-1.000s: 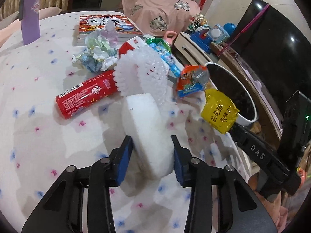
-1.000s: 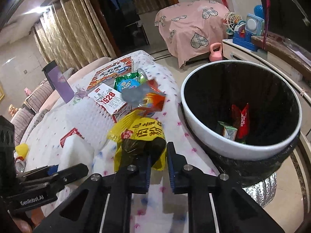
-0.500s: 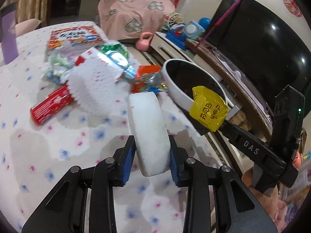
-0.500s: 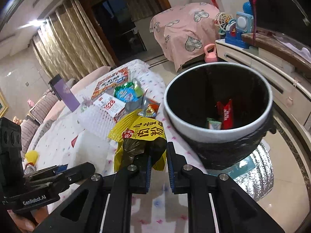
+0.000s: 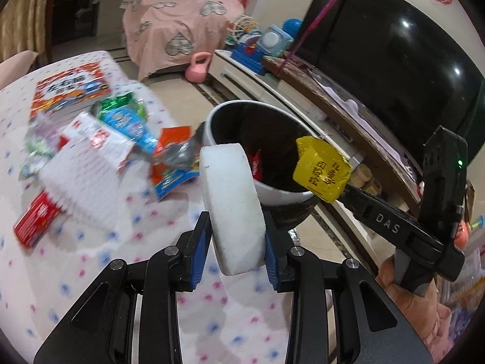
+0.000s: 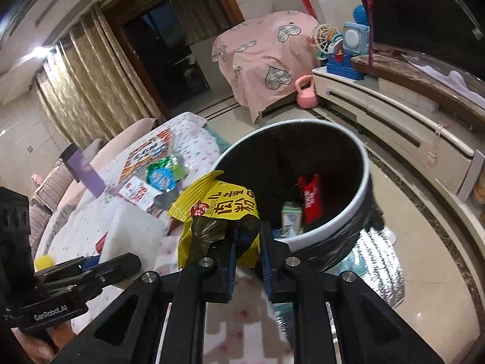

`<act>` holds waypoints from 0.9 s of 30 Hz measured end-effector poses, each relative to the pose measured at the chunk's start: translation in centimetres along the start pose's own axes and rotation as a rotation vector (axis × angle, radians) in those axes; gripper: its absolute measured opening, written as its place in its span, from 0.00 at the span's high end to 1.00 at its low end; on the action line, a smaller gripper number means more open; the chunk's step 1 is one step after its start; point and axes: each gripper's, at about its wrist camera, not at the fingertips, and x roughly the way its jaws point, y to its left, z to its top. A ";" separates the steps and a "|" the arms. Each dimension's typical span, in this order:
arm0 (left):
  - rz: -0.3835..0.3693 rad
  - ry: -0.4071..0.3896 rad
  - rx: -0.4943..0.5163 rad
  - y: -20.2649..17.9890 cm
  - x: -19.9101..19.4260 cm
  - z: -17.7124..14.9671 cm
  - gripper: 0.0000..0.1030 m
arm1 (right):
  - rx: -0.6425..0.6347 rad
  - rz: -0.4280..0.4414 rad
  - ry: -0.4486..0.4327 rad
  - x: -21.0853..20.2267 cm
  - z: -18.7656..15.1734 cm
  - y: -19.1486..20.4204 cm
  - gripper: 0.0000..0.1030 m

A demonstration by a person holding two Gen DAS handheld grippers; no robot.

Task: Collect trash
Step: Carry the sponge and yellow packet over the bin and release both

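Partway: left gripper [image 5: 235, 259] jaws clamp foam block [image 5: 232, 209], right gripper [image 6: 246, 265] jaws yellow packet [image 6: 219, 209]; bin [image 6: 333, 227] holds few wrappers, more litter on worktop [image 5: 100, 257].

So we've got both grippers full right now. Our left gripper [image 5: 236, 244] has its blue-padded fingers [image 5: 198, 250] squeezed against the two flat sides of a white foam block [image 5: 232, 209], which sticks up and forward, tilted a bit. Our right gripper [image 6: 246, 253] is pinching a yellow snack bag [image 6: 216, 212] low down, so the bag bunches up above the fingers. Both point forward, right one off to the side of the left.
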 end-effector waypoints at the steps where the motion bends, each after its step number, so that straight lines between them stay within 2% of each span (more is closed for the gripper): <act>1: -0.003 0.002 0.006 -0.3 0.3 0.4 0.70 | 0.005 -0.004 0.002 0.0 0.3 -0.4 0.86; 13: 0.009 0.030 0.071 -2.7 3.5 3.9 0.70 | 0.019 -0.056 0.048 1.4 3.2 -3.4 0.86; 18: 0.019 0.033 0.086 -3.2 4.6 5.2 0.70 | 0.006 -0.068 0.066 2.3 4.0 -4.1 0.96; 21: 0.033 0.047 0.088 -3.2 5.6 5.7 0.70 | 0.002 -0.079 0.068 2.5 4.2 -4.4 0.96; 27: 0.013 0.077 0.080 -3.6 7.4 6.6 0.66 | 0.014 -0.076 0.057 2.4 4.0 -4.8 0.96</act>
